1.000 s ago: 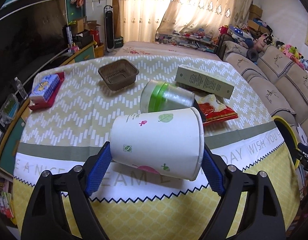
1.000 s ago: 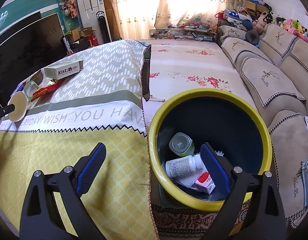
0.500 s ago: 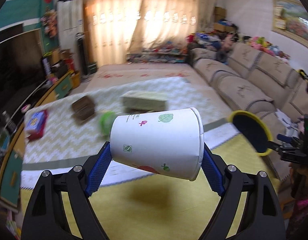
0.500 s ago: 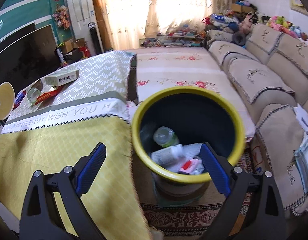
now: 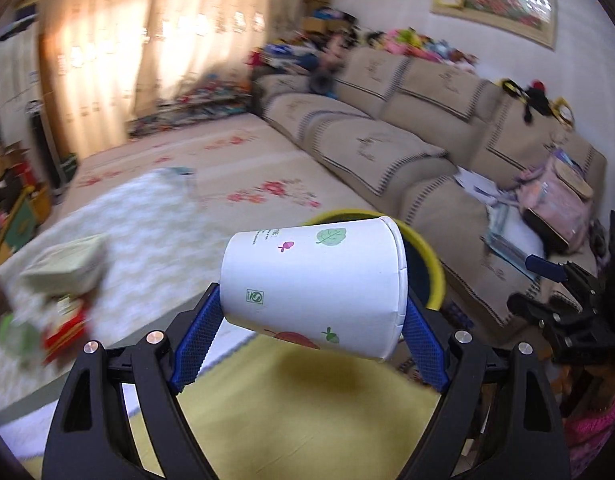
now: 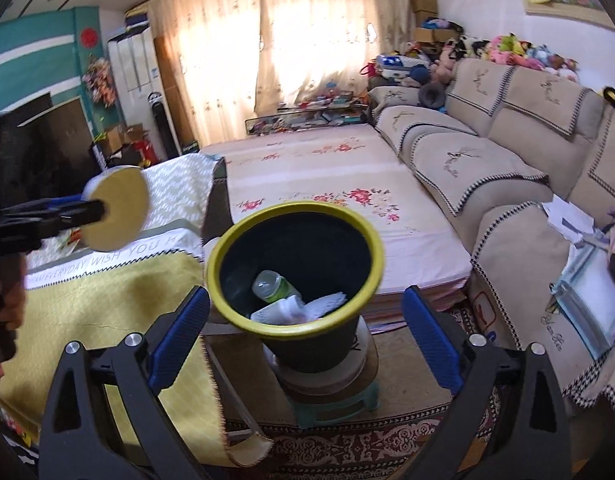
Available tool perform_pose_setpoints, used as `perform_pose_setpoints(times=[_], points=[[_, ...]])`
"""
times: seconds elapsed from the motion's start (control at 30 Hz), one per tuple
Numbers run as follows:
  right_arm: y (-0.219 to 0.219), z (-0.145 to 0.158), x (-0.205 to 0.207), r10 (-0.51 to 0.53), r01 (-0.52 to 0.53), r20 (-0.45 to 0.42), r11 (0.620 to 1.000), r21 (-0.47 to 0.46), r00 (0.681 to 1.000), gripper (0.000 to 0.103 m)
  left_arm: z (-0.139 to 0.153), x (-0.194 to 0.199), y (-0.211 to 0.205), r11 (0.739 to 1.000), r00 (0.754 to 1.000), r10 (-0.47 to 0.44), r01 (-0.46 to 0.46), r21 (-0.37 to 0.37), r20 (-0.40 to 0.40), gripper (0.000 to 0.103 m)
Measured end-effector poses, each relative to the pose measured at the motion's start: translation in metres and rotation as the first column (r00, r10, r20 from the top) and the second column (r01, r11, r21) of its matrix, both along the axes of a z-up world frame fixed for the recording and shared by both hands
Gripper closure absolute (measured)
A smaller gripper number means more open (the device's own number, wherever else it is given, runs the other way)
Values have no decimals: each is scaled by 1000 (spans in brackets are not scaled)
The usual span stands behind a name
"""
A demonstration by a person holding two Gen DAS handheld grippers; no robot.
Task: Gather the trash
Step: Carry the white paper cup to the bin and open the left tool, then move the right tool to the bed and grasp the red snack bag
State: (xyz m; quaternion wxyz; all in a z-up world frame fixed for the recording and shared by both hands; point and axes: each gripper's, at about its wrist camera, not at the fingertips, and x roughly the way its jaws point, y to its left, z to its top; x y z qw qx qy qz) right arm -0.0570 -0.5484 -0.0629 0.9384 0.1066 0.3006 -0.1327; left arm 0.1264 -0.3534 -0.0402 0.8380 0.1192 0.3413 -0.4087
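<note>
My left gripper [image 5: 307, 336] is shut on a white paper cup [image 5: 315, 284] printed with leaves, held on its side above the yellow tablecloth. The yellow-rimmed black bin [image 5: 427, 256] shows just behind the cup. In the right wrist view the cup's base [image 6: 115, 208] and the left gripper hang at the left, over the table. My right gripper [image 6: 305, 332] is open and empty, straddling the bin [image 6: 295, 272] from the near side. The bin holds a plastic bottle [image 6: 273, 286] and white packaging [image 6: 295, 308].
The bin stands on a small stool [image 6: 335, 396] between the table [image 6: 107, 304] and a beige sofa [image 6: 487, 168]. A box [image 5: 63, 264] and a red wrapper [image 5: 63, 324] lie blurred on the table. A floral mat [image 6: 327, 184] covers the floor behind.
My left gripper has swung right with the cup, from over the table's clutter towards the bin. My right gripper has pulled back and up from the bin.
</note>
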Motion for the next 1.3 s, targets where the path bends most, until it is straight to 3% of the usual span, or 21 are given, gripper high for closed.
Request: perform_pose_setpoints(times=[0.13,0.37,0.47,0.57,0.73,1.0,1.17,1.3], points=[[-19,-6,-12,-41,40,8,999,32,999,11,-13,6,-60,999,999,-43,43,24,-22,19],[-39,-10,-25,-82,81,19,995,66,996,11,-38,25,-128,995,997,-70,72,64,-36,19],[-40,-10,-25,-85,83,24,994,72,996,11,-47,30,-143,993,996,-71,75,86,-48,15],[-39,-10,-24,-79,77,22,994,74,997,11,-43,29,-139,996,997,-61,64,59,-49,15],[-32,-12,-20,-59,58,15,996,73,998,10,-16,15,-97,1000,1000,-23,23,-13,-13,12],[-3,-9,1,28,-29,13,998,56,1000,10,21,-14,21,983,990,132,-125,-136,48,9],[30,-7,30,127,-127,-13,991,33,992,10,26,-29,113,941,947,309,-292,-171,85,7],[62,-1,57,223,-222,-17,974,31,975,10,26,-41,188,884,888,450,-428,-190,94,7]])
